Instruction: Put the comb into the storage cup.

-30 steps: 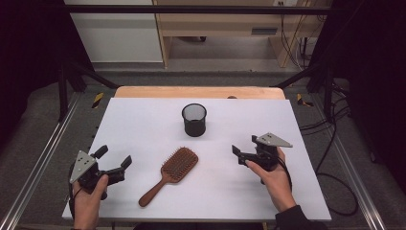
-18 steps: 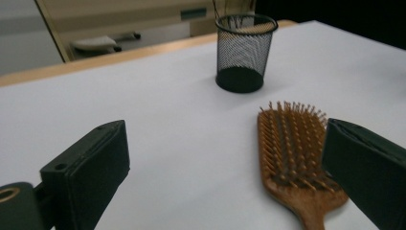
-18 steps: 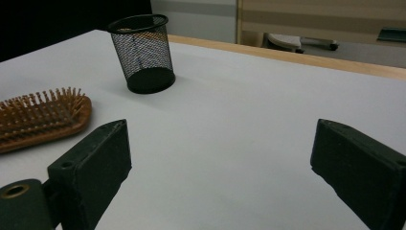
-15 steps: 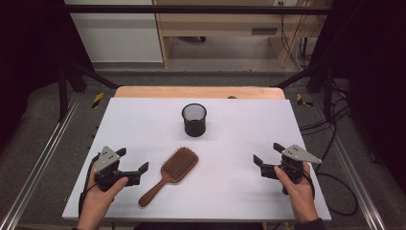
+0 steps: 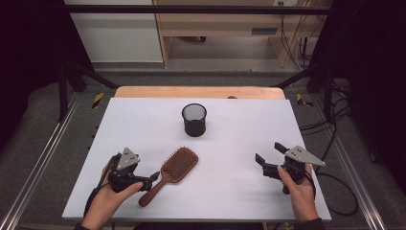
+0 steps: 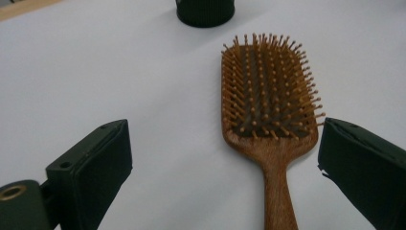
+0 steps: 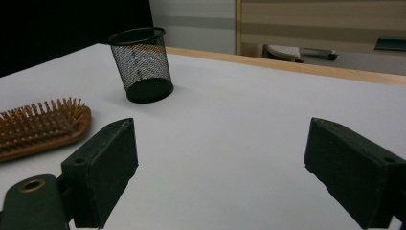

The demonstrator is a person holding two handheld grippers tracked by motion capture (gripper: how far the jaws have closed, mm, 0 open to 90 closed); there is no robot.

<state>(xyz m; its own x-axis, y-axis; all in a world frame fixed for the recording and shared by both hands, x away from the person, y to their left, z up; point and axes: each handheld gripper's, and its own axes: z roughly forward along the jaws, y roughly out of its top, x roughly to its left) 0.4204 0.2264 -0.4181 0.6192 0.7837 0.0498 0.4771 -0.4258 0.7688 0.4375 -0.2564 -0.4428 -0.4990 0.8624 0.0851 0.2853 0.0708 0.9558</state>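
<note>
Two grippers over the white table [image 5: 143,124], both with jaws spread wide and nothing between the pads.

Left gripper [image 5: 152,176]: held in the left hand [image 5: 107,201] at the near-left of the table, pointing right toward the hairbrush [image 5: 171,173]. High view puts its tips just beside the brush handle; can't tell there if they touch. In the left gripper view [image 6: 225,163] the brush [image 6: 265,110] lies flat, bristles up, head away from the camera and handle running down toward it. The handle sits between the two jaws, closer to the right-hand one, with a clear gap on each side. No contact seen.

Hairbrush: wooden paddle type, left of table centre, lying diagonally, head toward the mesh cup [image 5: 194,119], handle toward the near edge. Cup is black wire mesh, upright, well apart from the brush, further back near mid-table.

Right gripper [image 5: 269,154]: held in the right hand [image 5: 299,191] at the near-right, well apart from brush and cup. Right gripper view [image 7: 220,167]: bare table between the jaws, cup [image 7: 140,64] and brush head [image 7: 40,125] off to the left.
</note>
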